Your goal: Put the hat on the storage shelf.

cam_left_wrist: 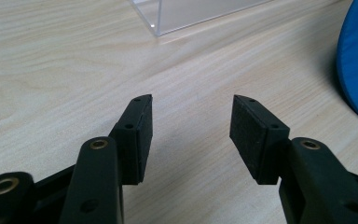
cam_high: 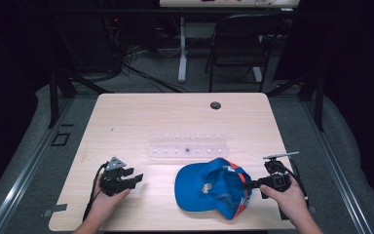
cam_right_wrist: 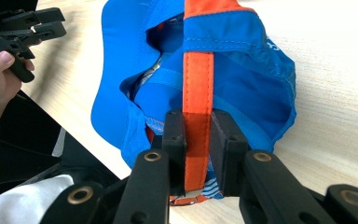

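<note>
So the right claw point(cam_right_wrist: 197, 140) has clamped the orange strap point(cam_right_wrist: 198, 93) of the blue cap point(cam_high: 213, 187), lying on the surface point(cam_high: 141, 117); lifting probably remains, the left claw point(cam_left_wrist: 191, 128) wide, idle

Each black hand-held gripper point(cam_high: 135, 179) has brass-ringed holes, flat pads, trailing cable.

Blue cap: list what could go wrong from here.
1. The right gripper is shut on the orange strap alone, so lifting may let the blue cap swing or the strap slide out.
2. The cap lies near the table's front edge; a pull toward the person could drag it off.
3. The left gripper is open and apart from the cap, giving no support.
</note>
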`<state>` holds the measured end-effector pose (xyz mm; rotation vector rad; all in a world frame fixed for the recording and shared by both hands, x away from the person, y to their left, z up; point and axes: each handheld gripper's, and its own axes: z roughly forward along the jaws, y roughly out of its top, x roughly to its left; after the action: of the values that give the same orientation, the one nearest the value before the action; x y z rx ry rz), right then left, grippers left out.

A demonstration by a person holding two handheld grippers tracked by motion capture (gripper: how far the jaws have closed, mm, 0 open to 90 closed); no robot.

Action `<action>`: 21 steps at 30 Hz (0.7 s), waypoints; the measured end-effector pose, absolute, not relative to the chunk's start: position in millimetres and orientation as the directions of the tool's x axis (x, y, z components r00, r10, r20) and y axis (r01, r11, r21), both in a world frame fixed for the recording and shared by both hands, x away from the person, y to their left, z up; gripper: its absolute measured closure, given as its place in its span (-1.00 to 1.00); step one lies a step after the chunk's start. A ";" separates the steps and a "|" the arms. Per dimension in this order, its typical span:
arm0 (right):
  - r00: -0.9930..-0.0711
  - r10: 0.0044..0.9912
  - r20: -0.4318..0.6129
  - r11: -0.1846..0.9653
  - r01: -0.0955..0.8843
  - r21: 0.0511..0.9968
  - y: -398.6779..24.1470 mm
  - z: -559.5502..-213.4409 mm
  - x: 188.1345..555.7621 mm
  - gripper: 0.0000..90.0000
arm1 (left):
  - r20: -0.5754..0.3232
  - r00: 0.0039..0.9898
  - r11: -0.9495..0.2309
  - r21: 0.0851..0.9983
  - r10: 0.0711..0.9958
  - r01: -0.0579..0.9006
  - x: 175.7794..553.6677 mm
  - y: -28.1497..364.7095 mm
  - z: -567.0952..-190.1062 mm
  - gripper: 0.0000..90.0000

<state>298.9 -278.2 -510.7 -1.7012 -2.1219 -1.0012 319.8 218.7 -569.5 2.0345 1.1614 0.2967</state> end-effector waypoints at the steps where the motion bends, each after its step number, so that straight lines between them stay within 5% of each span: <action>1: -0.285 0.764 0.578 0.080 0.932 0.353 -277.8 -510.3 299.1 0.73 | -0.163 0.557 -0.294 0.712 0.814 0.638 319.7 218.4 -569.5 0.10; 21: -0.237 0.771 0.591 0.080 0.957 0.280 -274.7 -496.8 307.8 0.72 | -0.164 0.559 -0.297 0.709 0.813 0.639 319.5 218.1 -569.9 0.10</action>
<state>307.8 -274.7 -496.8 -1.7267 -2.0725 -0.9113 319.5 218.1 -569.9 2.0359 1.1631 0.2920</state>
